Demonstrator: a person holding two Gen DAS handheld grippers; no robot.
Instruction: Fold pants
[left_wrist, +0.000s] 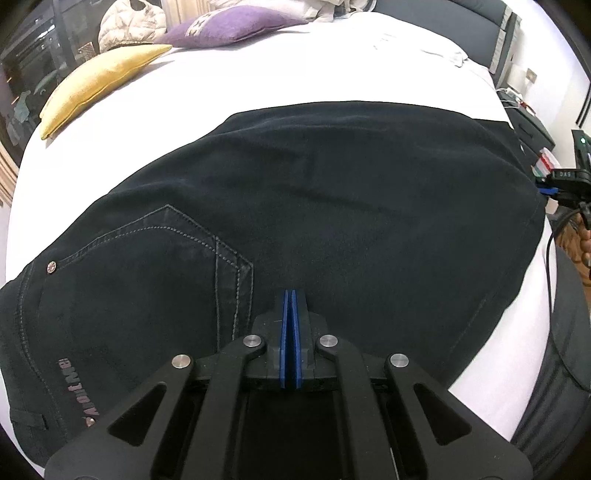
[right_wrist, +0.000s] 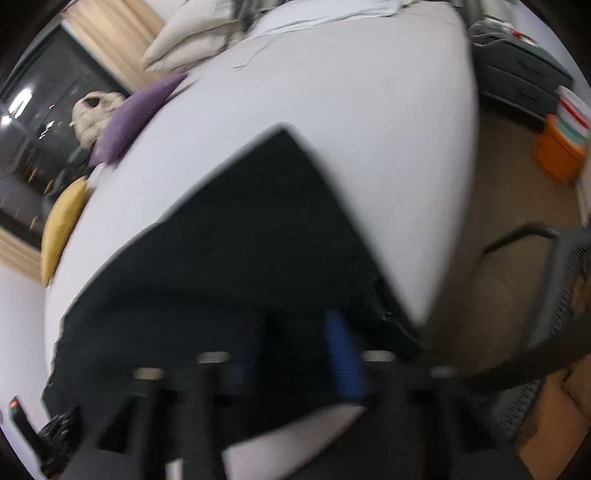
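I can see pinkish lettering on the pants (left_wrist: 295, 206) near the waistband, mirrored and not legible; they're black, folded flat, pocket stitching and a rivet showing, spread on the white bed (left_wrist: 332, 66). My left gripper (left_wrist: 291, 295) is clenched empty over the fabric; my right gripper (right_wrist: 295, 332) is blurred, jaws parted above the pants' corner.

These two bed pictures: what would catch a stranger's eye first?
The dark pants spread wide across the white bed dominate both views, a stitched back pocket showing toward the left. Behind them, a yellow cushion and a purple cushion add colour at the far left. Low in the left view, the left tongs sit shut, blue pads together, over the fabric.
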